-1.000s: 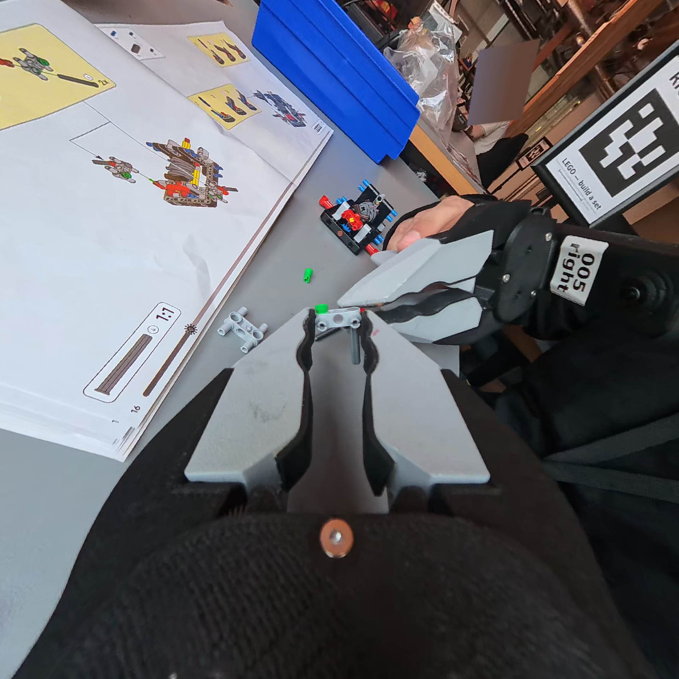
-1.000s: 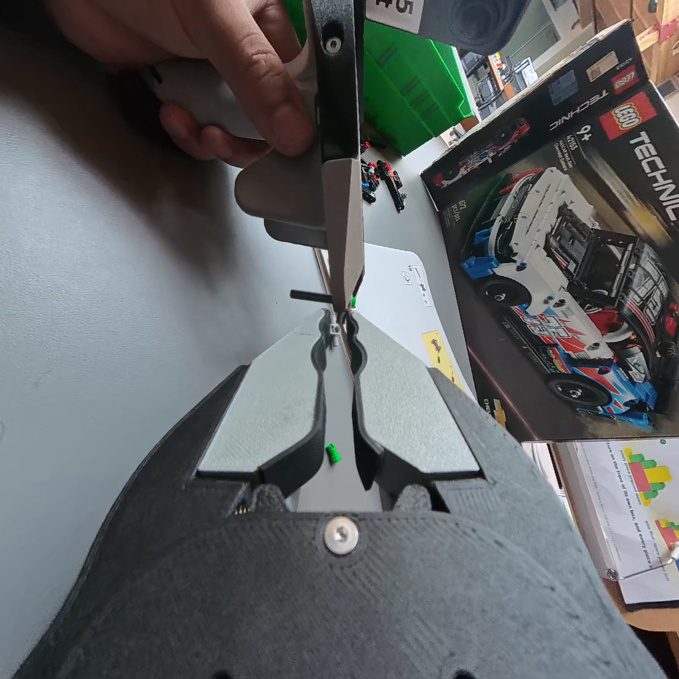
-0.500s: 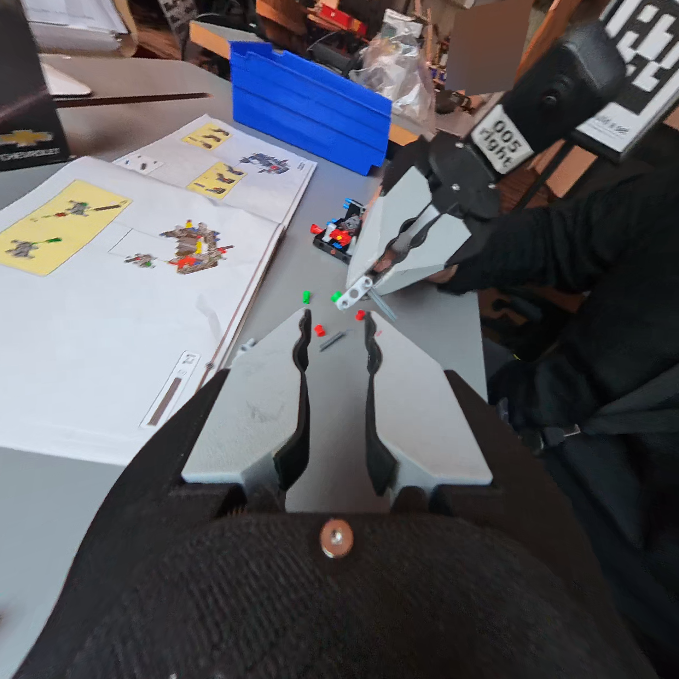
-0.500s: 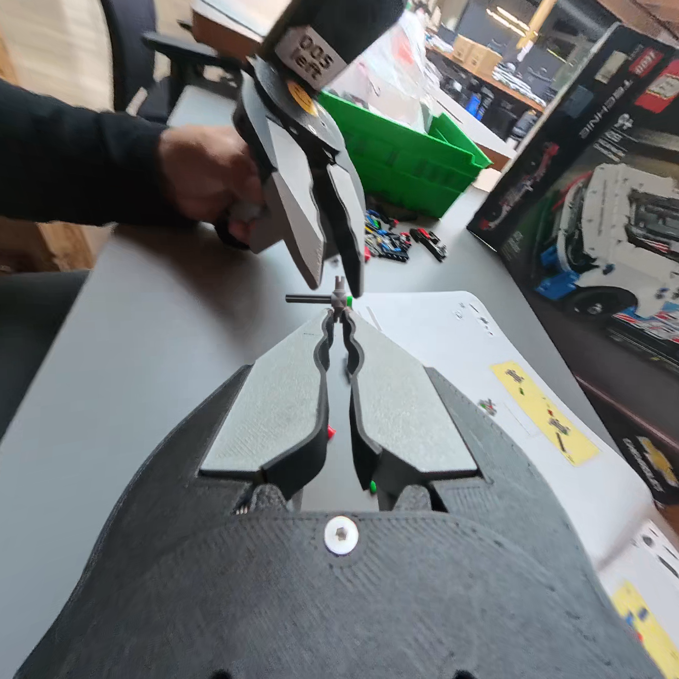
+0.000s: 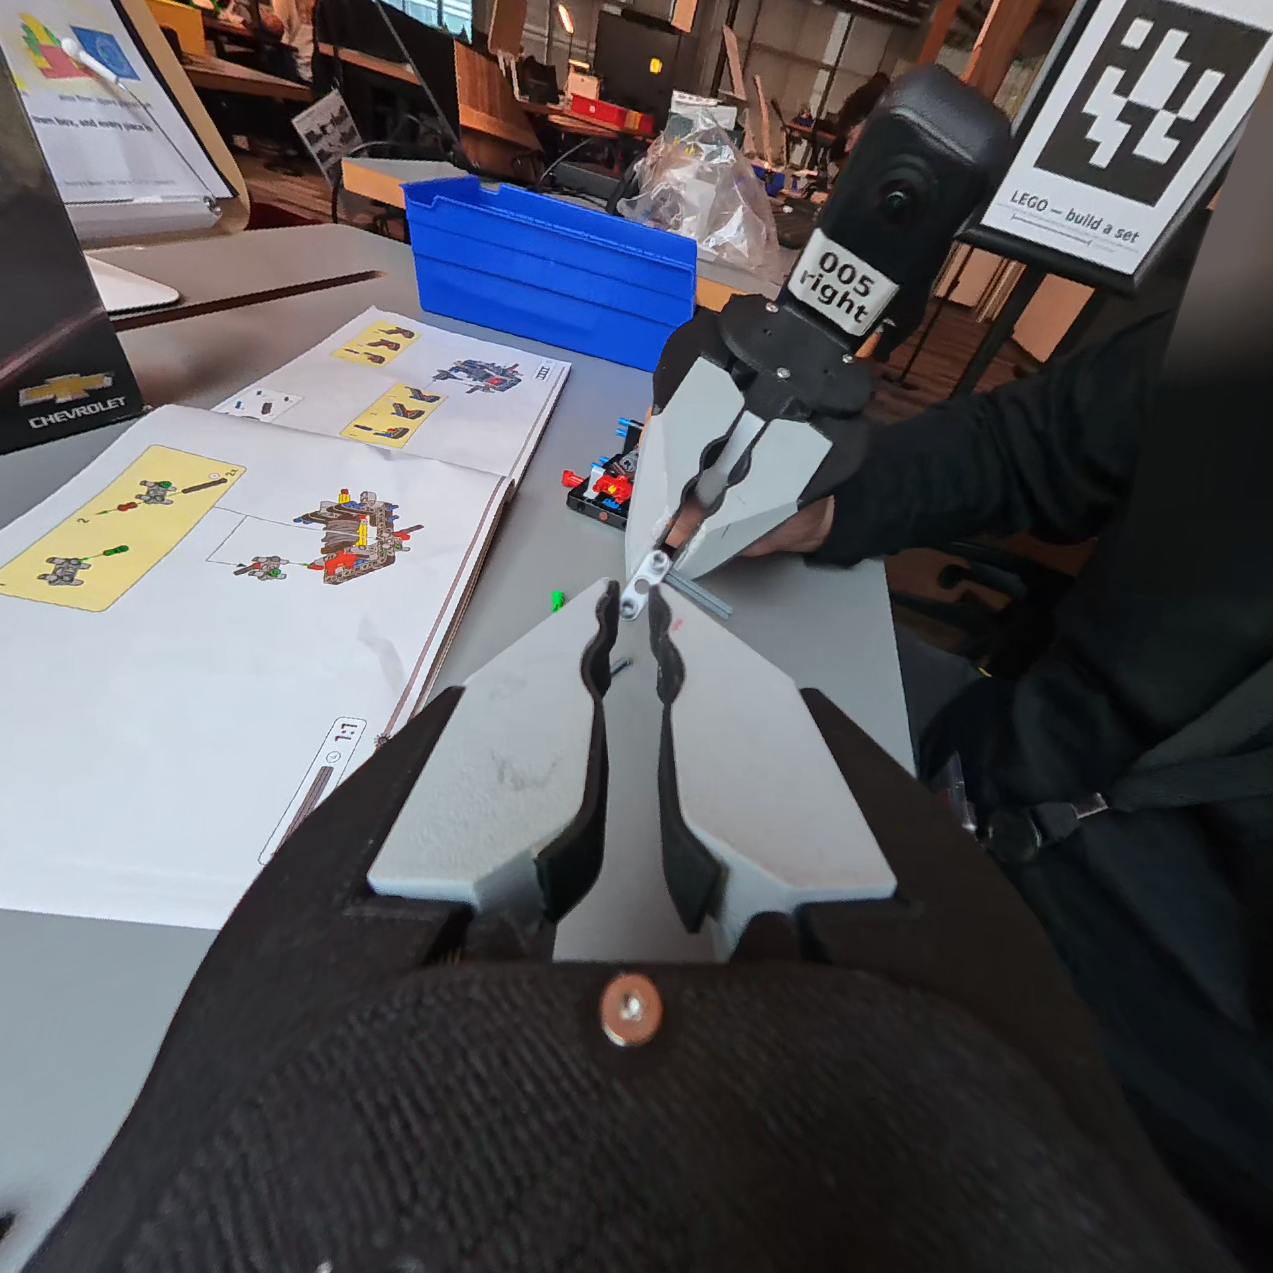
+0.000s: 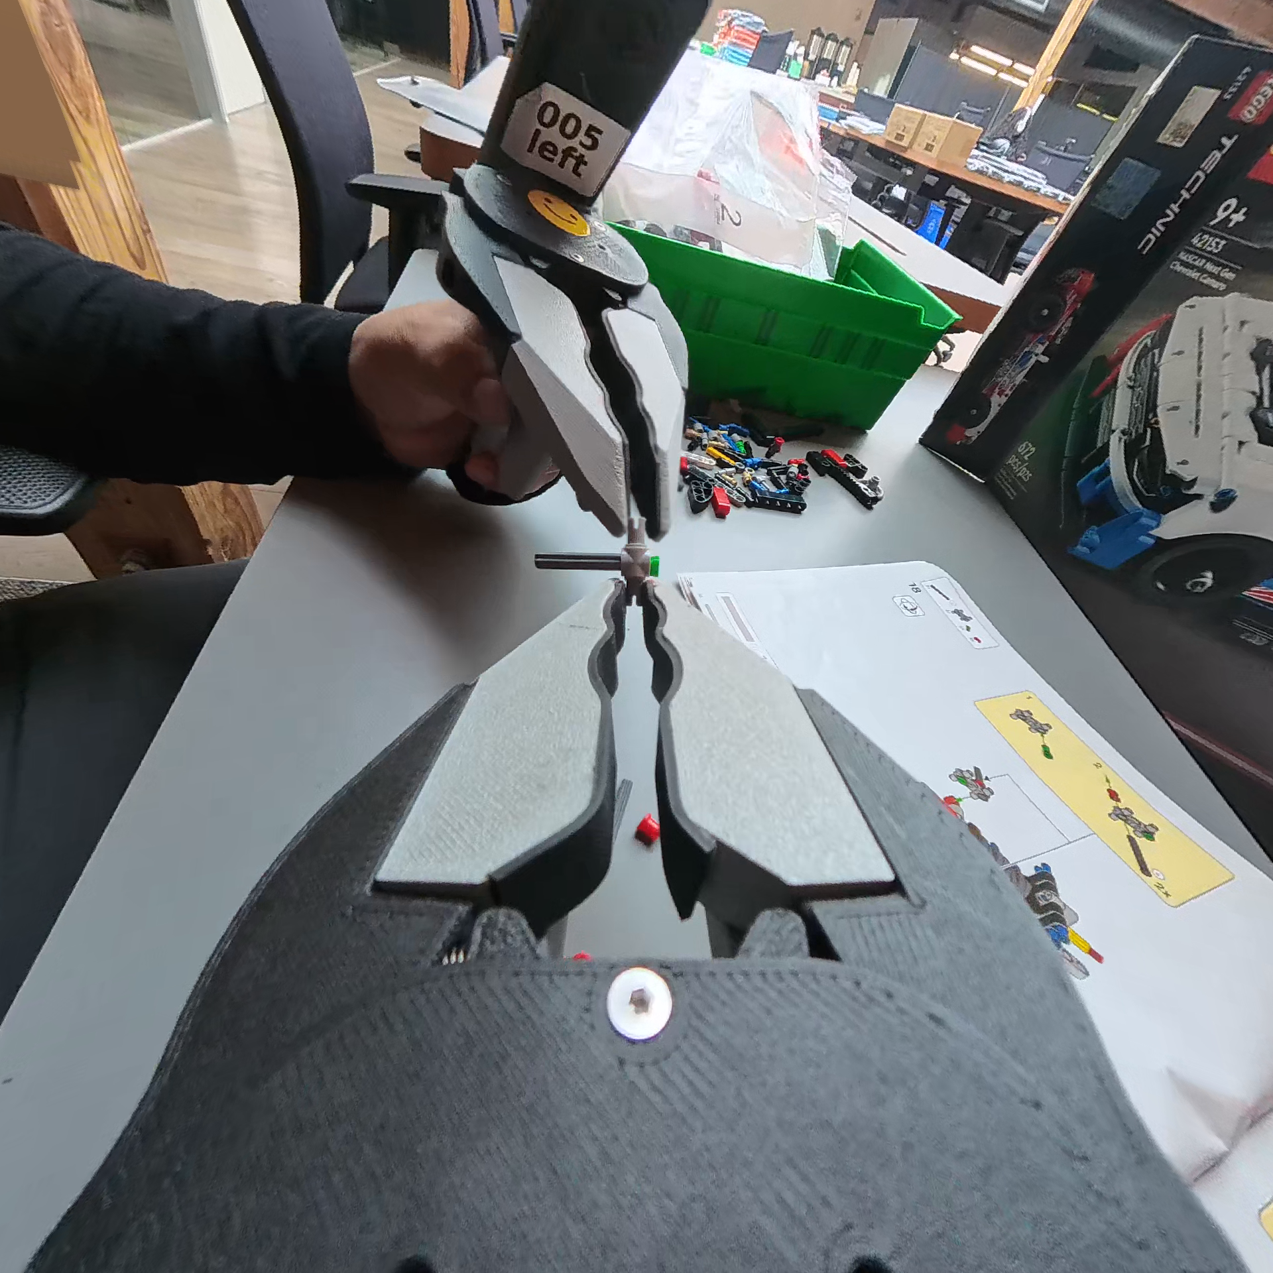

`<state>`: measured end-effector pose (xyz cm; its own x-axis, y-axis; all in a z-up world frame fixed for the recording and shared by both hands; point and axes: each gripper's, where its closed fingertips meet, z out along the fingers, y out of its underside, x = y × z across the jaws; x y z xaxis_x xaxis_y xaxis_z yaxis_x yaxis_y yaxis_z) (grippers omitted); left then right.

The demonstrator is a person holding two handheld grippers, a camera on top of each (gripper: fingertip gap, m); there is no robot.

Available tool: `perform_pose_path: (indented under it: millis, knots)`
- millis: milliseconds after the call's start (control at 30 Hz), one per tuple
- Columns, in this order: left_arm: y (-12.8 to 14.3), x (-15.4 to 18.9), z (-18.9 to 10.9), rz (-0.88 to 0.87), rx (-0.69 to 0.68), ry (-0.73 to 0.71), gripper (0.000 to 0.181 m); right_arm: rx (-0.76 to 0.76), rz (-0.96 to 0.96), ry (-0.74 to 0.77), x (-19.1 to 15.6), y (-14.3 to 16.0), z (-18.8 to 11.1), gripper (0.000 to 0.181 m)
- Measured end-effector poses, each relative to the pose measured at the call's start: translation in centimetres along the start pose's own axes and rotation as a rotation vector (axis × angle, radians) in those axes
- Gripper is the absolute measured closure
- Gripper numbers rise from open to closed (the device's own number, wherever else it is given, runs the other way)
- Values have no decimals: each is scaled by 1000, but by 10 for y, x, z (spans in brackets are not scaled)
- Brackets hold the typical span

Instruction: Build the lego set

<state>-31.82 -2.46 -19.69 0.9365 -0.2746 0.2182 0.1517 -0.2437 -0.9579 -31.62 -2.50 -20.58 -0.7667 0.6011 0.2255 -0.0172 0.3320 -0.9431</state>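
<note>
A small grey connector (image 6: 635, 561) carries a dark axle (image 6: 575, 561) sticking out to the left and a green pin (image 6: 653, 566) on the right. It is held in the air above the grey table (image 6: 344, 689). My right gripper (image 6: 632, 591) is shut on its lower end. My left gripper (image 6: 637, 529) comes down from above and is shut on its upper end. In the left wrist view the connector (image 5: 644, 585) sits between my left gripper (image 5: 630, 603) and the right gripper (image 5: 660, 551).
The open instruction booklet (image 5: 207, 689) lies to the left, with a blue bin (image 5: 551, 275) behind it. A black and red partial assembly (image 5: 599, 489), a loose green pin (image 5: 556, 601) and a red pin (image 6: 646, 829) lie on the table. A green bin (image 6: 792, 330), several loose parts (image 6: 751, 475) and the set's box (image 6: 1136, 344) stand beyond. Less than 4 cm separates the two grippers' tips.
My left gripper was open and apart from the connector half a second ago. It has moved in and shut on the connector's free end, while my right gripper still holds it.
</note>
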Motion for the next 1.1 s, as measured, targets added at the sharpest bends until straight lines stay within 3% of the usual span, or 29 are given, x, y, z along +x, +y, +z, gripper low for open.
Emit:
perform_pose_path:
  millis: [100,267,633,767,933,1100]
  knots:
    - [4,-1,2,19,-24,-22,179,5,32,-16,-1,0,0,179]
    - [4,-1,1,3,-21,-5,169,23,49,-21,1,-2,-2,179]
    - [4,12,2,18,-25,56,176,40,74,-75,-7,-5,-2,180]
    - [19,-6,5,-43,-102,-22,176,-77,40,-39,2,8,-5,178]
    - [45,-25,9,-94,-241,-122,177,-328,77,32,16,47,-16,171]
    - [71,-32,19,-28,-425,-206,177,-486,157,57,16,80,-28,166]
